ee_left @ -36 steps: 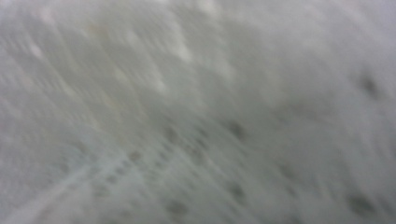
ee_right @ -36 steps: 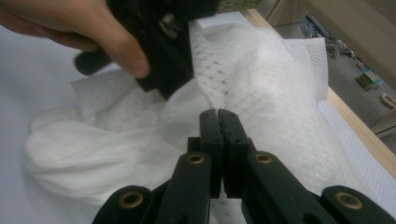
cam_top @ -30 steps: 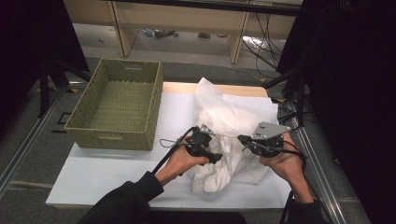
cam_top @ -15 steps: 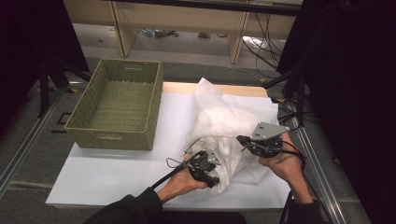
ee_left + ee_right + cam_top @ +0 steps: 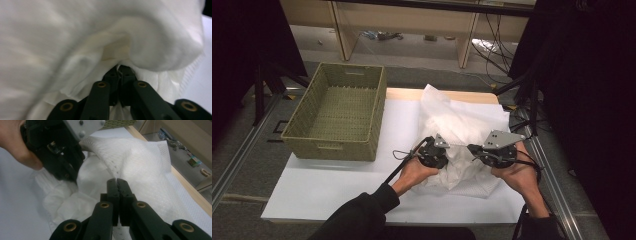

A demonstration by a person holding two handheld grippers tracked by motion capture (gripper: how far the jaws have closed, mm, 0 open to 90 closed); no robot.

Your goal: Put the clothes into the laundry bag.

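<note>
Left tool (image 5: 438,149) just clamped down, now pinching a fold of the white cloth (image 5: 462,127). Right tool (image 5: 486,151) clenched on the cloth's mesh edge. Cloth bunched on the bench (image 5: 327,185), just right of the wicker basket (image 5: 339,112), both tools at its near side.

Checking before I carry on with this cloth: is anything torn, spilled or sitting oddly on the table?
Nothing looks damaged or spilled. The white cloth lies bunched in a heap, not flat, with both grippers clamped on its near folds: left gripper, right gripper. The woven basket stands upright and empty, overhanging the table's left edge.
</note>
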